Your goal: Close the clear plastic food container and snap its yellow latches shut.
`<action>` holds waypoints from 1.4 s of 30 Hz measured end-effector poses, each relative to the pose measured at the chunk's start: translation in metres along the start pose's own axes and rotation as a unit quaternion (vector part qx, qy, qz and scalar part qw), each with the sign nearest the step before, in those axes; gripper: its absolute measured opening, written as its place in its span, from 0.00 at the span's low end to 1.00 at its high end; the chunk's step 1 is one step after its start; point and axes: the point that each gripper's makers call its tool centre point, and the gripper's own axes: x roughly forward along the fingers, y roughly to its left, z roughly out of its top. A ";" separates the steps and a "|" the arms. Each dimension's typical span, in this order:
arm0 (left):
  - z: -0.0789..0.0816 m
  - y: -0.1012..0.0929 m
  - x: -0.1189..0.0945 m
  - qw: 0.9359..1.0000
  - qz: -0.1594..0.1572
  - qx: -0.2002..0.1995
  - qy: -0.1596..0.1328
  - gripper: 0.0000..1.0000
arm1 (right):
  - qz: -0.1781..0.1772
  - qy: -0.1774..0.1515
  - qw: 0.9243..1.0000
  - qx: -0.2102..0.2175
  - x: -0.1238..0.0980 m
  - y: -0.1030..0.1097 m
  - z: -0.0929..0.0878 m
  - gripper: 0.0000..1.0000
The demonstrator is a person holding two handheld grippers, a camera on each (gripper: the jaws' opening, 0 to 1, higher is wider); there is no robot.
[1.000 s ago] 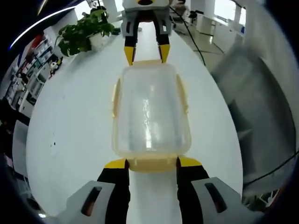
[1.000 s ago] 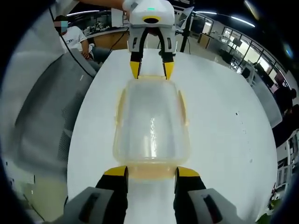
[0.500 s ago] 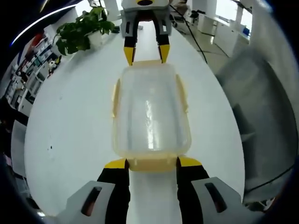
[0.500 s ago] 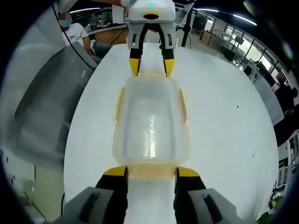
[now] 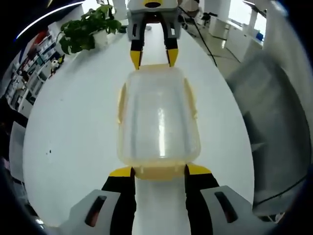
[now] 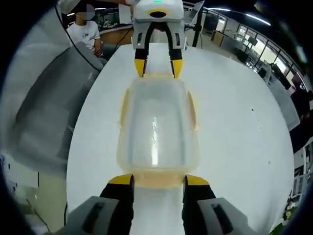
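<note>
The clear plastic container [image 5: 159,117] with its lid on hangs just over the white table [image 5: 73,127], held end to end between both grippers. In the left gripper view, my left gripper [image 5: 159,171] is shut on the yellow end latch [image 5: 159,171] nearest it. My right gripper [image 5: 152,56] holds the far end latch. In the right gripper view, the container [image 6: 156,122] sits the same way, with my right gripper [image 6: 157,180] on the near yellow latch and the left gripper [image 6: 158,68] on the far one. The yellow side latches [image 5: 120,100] flare slightly outward.
A potted plant [image 5: 85,32] stands at the table's far left, with shelves [image 5: 34,61] beyond it. A grey chair [image 5: 266,117] is beside the table's right edge. In the right gripper view a seated person [image 6: 85,34] and the grey chair [image 6: 44,112] lie to the left.
The container stays fixed between both grippers while the background drifts slightly, so the grippers and the container have shifted together over the table. The grips have not changed.
</note>
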 end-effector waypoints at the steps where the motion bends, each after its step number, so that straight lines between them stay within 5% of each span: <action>1: 0.000 0.000 0.000 1.000 -0.001 -0.001 0.000 0.37 | 0.000 0.001 1.000 0.001 0.000 0.000 0.000 0.36; 6: -0.004 -0.002 0.006 1.000 0.012 0.017 0.016 0.37 | 0.004 0.004 1.000 0.005 0.001 0.001 0.000 0.37; 11: -0.004 -0.004 0.003 1.000 0.010 0.002 -0.001 0.37 | 0.006 0.010 1.000 0.014 0.001 0.003 -0.002 0.38; 15: -0.004 -0.008 0.001 1.000 0.007 -0.003 -0.004 0.37 | 0.001 0.026 1.000 0.014 0.003 0.005 -0.006 0.51; 22: -0.011 -0.012 -0.004 1.000 0.002 -0.013 -0.001 0.35 | 0.001 0.023 1.000 0.019 -0.009 0.008 -0.007 0.50; 30: -0.020 -0.012 -0.017 0.997 0.012 -0.071 -0.010 0.37 | -0.023 -0.023 0.993 0.109 -0.024 -0.003 0.001 0.43; 34: -0.018 -0.007 -0.022 0.991 0.025 -0.131 -0.025 0.42 | -0.049 -0.043 0.976 0.208 -0.026 -0.010 0.007 0.41; 37: -0.014 -0.006 -0.025 0.984 0.025 -0.169 -0.039 0.44 | -0.060 -0.045 0.970 0.230 -0.027 -0.011 0.011 0.37; 39: -0.007 -0.008 -0.026 0.975 0.012 -0.213 -0.064 0.46 | -0.069 -0.040 0.963 0.257 -0.027 -0.012 0.011 0.30; 40: 0.005 -0.009 -0.028 0.963 -0.002 -0.250 -0.103 0.48 | -0.072 -0.044 0.959 0.271 -0.027 -0.013 0.014 0.30; 42: 0.009 -0.008 -0.030 0.951 -0.003 -0.286 -0.116 0.50 | -0.079 -0.060 0.946 0.308 -0.027 -0.014 0.020 0.35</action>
